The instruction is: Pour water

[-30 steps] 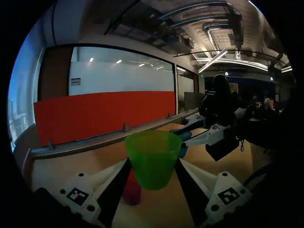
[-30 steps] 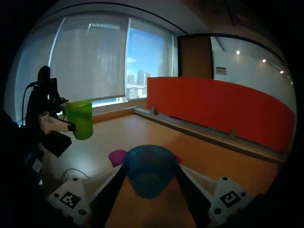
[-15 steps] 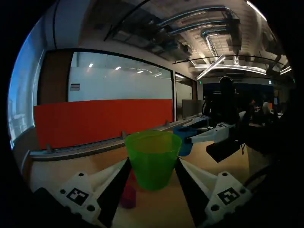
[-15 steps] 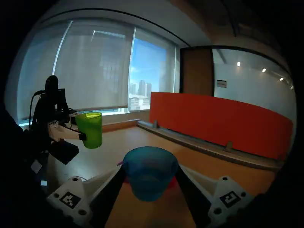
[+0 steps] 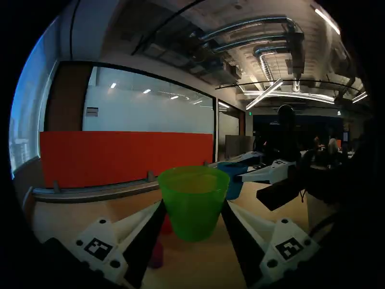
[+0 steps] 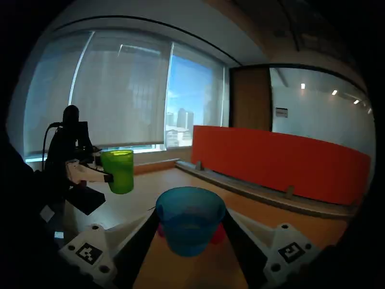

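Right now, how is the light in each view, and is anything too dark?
Left gripper view: the green cup is sharp and evenly lit; the room at right is dim, with glare from a ceiling light strip. Right gripper view: the bright window backlights the scene, so the mount behind the green cup is a dark silhouette; the blue cup is clear.

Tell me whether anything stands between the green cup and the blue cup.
Nothing visible does. In the right gripper view the green cup and the blue cup are held apart above the table, with only open air between them.
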Demonstrator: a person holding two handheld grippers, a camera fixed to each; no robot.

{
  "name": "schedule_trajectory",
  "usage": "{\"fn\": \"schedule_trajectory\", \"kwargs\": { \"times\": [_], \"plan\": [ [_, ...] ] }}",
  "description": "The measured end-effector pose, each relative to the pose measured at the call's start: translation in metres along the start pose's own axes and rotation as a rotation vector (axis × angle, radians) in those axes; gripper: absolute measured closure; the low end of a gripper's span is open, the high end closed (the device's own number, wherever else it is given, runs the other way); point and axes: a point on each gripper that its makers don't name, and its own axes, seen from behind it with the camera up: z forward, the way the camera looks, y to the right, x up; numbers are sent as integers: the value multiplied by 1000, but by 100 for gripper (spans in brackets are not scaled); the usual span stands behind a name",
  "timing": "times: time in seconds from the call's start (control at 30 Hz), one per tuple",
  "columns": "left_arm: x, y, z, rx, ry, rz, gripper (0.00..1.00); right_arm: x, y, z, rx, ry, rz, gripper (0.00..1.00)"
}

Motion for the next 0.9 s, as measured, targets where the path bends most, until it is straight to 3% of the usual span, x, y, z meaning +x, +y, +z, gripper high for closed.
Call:
{"fn": "schedule_trajectory", "kwargs": {
  "times": [0.47,0.9],
  "plan": [
    [-1,7,1,-22,-23,13,20,5,0,-6,14,27,17,9],
    [-3,10,3,-38,-42,35,20,8,-6,-7,33,22,-11,9]
  ]
}}
